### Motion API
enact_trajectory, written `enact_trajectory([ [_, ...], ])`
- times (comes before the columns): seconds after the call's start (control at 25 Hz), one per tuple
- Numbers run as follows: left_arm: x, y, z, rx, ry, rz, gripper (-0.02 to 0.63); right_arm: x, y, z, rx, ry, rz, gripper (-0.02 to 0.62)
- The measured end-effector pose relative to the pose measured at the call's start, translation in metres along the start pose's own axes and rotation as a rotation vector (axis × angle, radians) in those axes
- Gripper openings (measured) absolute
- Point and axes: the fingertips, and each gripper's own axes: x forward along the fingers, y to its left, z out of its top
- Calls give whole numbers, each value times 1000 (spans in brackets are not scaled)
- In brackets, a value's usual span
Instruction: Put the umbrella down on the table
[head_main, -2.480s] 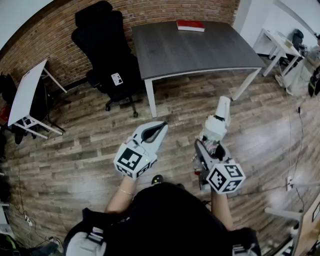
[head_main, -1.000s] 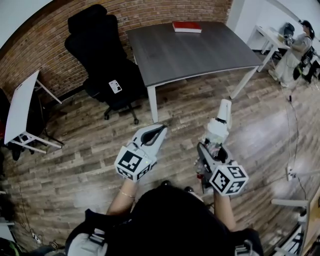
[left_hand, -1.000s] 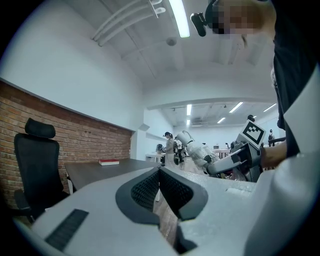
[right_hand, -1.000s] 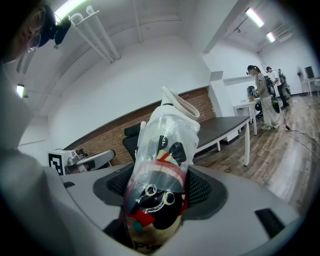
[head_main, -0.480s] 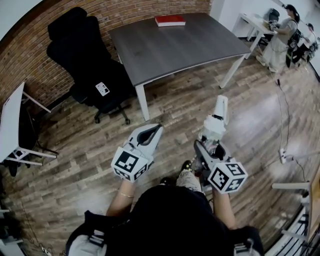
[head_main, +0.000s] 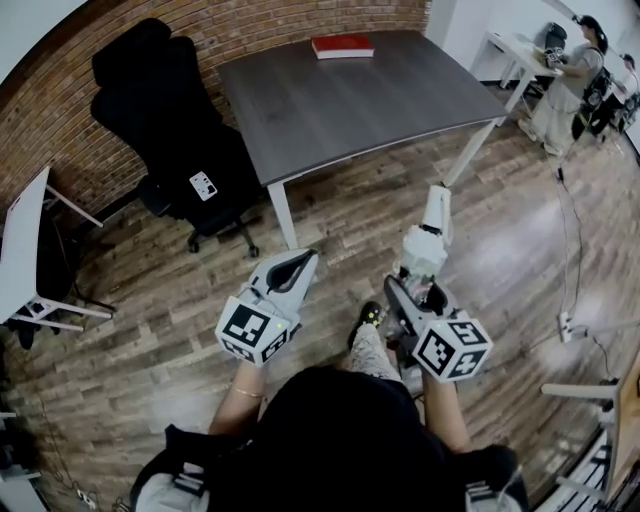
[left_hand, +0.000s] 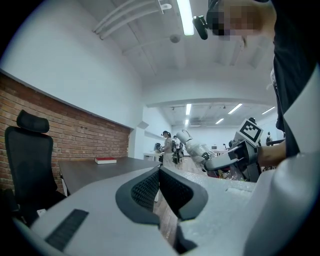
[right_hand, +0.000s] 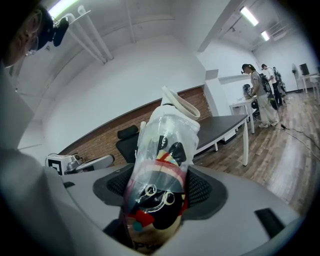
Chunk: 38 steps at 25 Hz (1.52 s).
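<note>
Table (head_main: 380, 100) is up at 12 o'clock, book (head_main: 342, 45) on its far edge, office chair (head_main: 170, 110) at 10 o'clock, just left of it.

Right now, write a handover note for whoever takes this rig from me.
Left gripper: shut, empty.
Right gripper: shut on the folded cartoon-print umbrella in its clear plastic sleeve, white end forward.
Dark grey white-legged table: ahead across the wood floor, red book at its far edge.
Done: umbrella in hand.
To do: walk up, lay the umbrella on the table, release.
</note>
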Motion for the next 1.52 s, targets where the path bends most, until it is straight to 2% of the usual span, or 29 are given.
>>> enact_trajectory([
  [0.44,77,46,7,21,-4,82,2,72,-57,48,-26,17,66,293],
  [0.72,124,73,8,10,39,125,2,112,-91,79,-15,42,92,291],
  [1.08,193,88,7,17,84,124,2,151,-144,109,16,63,115,291],
  [1.52,278,79,16,8,65,100,2,170,-208,131,53,69,135,291],
])
